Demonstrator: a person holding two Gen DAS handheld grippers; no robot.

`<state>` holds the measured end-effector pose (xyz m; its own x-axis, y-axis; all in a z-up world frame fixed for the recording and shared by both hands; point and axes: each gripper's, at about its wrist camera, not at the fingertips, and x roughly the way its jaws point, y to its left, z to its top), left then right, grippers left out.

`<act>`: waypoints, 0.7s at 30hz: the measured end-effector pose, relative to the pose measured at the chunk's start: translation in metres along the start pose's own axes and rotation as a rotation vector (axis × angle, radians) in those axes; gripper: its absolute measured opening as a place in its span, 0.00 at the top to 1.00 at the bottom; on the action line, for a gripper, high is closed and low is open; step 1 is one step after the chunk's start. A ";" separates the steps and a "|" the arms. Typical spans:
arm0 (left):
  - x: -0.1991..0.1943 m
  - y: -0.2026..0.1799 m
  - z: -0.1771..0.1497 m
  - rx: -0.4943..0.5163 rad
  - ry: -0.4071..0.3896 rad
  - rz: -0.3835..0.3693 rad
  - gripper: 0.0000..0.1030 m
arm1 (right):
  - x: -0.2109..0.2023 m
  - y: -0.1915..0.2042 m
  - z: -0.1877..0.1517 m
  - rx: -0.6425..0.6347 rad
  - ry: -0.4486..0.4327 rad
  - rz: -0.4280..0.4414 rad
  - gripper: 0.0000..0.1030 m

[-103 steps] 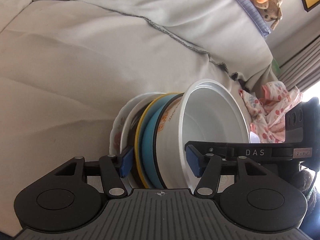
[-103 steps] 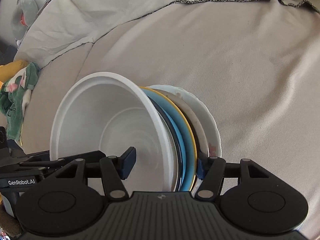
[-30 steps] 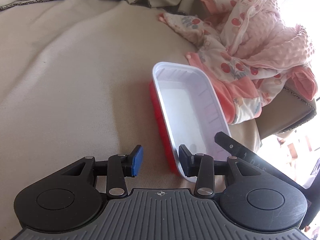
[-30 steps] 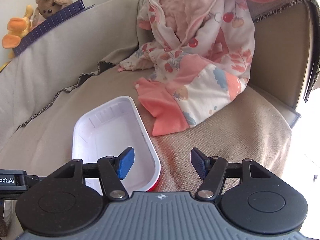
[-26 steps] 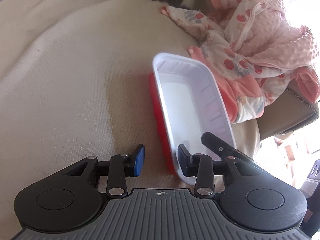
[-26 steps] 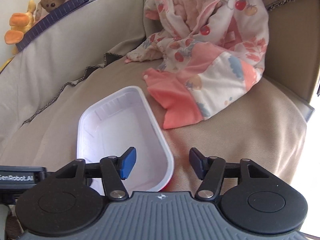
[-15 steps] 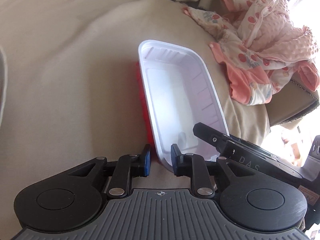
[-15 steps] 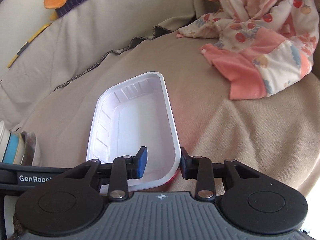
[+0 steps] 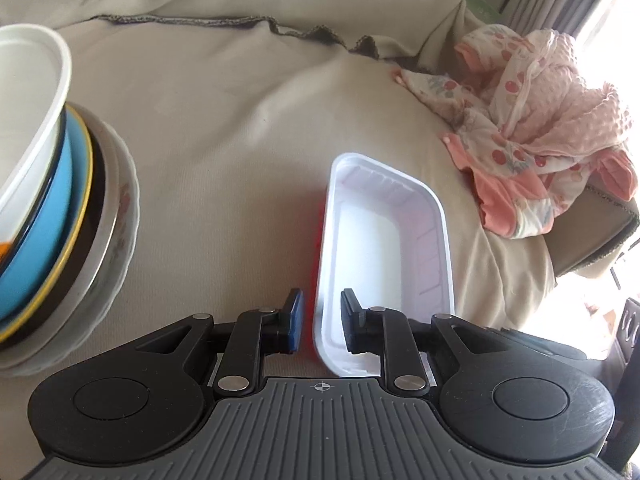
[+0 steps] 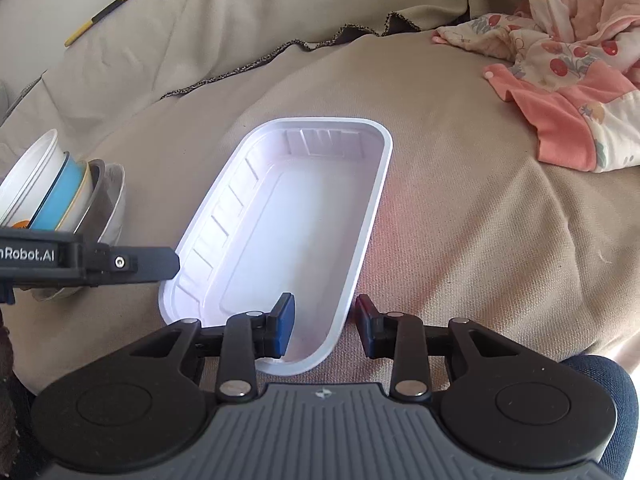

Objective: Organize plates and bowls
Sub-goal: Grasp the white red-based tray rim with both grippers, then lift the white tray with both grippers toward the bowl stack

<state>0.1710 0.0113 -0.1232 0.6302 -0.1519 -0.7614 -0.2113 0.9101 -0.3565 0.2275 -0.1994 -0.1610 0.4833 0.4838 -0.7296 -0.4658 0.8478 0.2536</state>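
A white rectangular plastic tray point(image 9: 380, 248) with a red outside is over the beige sofa seat. My left gripper point(image 9: 320, 320) is shut on the tray's left long wall at the near corner. In the right wrist view the same tray point(image 10: 296, 216) has its right long wall between the pads of my right gripper point(image 10: 325, 322), which is shut on it. A stack of bowls and plates point(image 9: 48, 208) stands to the left, with a white bowl on top, then blue, dark, steel and a white plate. In the right wrist view the stack point(image 10: 60, 196) is partly hidden behind the left gripper's body.
Pink and floral clothing point(image 9: 540, 152) lies heaped at the sofa's right end, also in the right wrist view point(image 10: 568, 80). The sofa back cushion point(image 10: 200, 32) rises behind the seat. A person's leg in jeans point(image 10: 600, 372) is at the lower right.
Both grippers have closed on the tray's walls. The tray has moved left, away from the pink clothing, and the stack of bowls and plates has come into view on the left.
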 end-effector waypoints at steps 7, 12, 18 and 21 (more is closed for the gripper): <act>0.035 -0.018 0.022 0.064 0.022 0.033 0.78 | -0.001 -0.024 0.018 0.101 -0.047 -0.011 0.68; 0.056 -0.018 0.028 0.051 0.060 0.046 0.78 | 0.015 -0.035 0.027 0.167 -0.024 0.032 0.68; 0.041 -0.015 0.029 0.016 0.040 0.014 0.80 | 0.010 -0.022 0.031 0.114 -0.010 0.070 0.76; 0.012 -0.020 0.033 0.027 -0.016 0.003 0.80 | -0.008 -0.013 0.038 0.099 -0.047 0.081 0.77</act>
<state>0.2076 0.0042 -0.1075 0.6417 -0.1435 -0.7534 -0.1930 0.9205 -0.3397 0.2579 -0.2064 -0.1346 0.4826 0.5589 -0.6743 -0.4304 0.8219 0.3732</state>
